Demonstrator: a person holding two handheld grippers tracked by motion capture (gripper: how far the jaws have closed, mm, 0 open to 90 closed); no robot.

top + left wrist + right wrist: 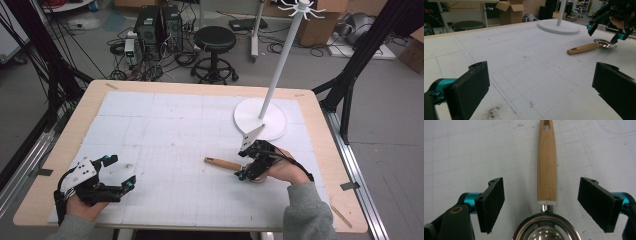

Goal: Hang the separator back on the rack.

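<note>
1. Right gripper (541, 202): jaws spread wide, one black pad on either side of the utensil, neither one touching it.
2. Between those jaws lies the wooden handle (546, 165), running straight away from the camera, with a hanging hole at its far end.
3. At the near end the handle meets a metal bowl (546, 230), shiny steel with a slot in it, flat on the mat.
4. From the high view, the right gripper (245, 172) hovers over the bowl end of the utensil (222, 163), the handle pointing toward the table's left side.
5. Left gripper (539, 92): jaws wide apart as well, with just bare mat between them.
6. In the high view the left gripper (120, 172) sits at the near left corner, well apart from the utensil.
7. The white gridded mat (165, 130) covers the wooden table (75, 130).
8. Just beyond the right hand stands a white stand (260, 117), round base on the mat, its pole leaning up toward the far right.
</note>
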